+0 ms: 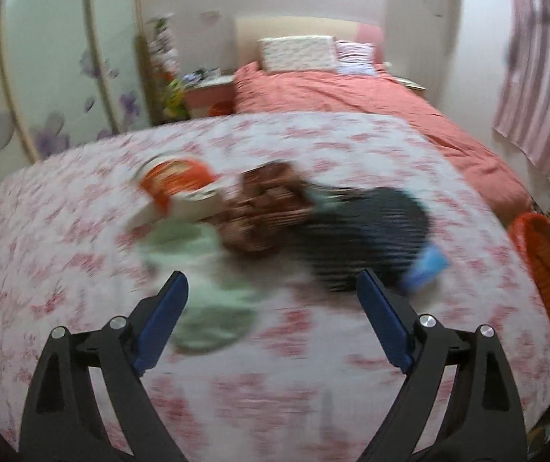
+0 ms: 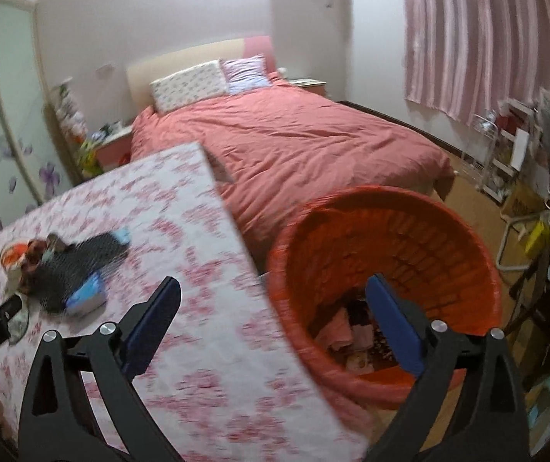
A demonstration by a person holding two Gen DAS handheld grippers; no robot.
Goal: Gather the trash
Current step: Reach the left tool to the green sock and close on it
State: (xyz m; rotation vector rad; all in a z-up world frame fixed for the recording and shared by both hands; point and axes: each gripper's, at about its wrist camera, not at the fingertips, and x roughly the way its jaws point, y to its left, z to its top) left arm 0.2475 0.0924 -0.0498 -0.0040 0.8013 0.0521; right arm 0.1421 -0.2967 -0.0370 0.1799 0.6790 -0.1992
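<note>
The left gripper was spread wide with nothing between its blue pads, hovering over the table covered in a white cloth with pink floral print. The right gripper was likewise spread wide and empty, straddling the table's right edge and the round orange plastic basket on the floor just beside it.

The trash lay in a cluster near the middle of the table: an orange-and-white round container at the far left, a brown crumpled wrapper touching it, a dark striped bag to its right, a small blue packet at the bag's right end, and pale green crumpled material nearest the left gripper. Blur prevented finer identification.

The basket already held several pinkish scraps at its bottom.
</note>
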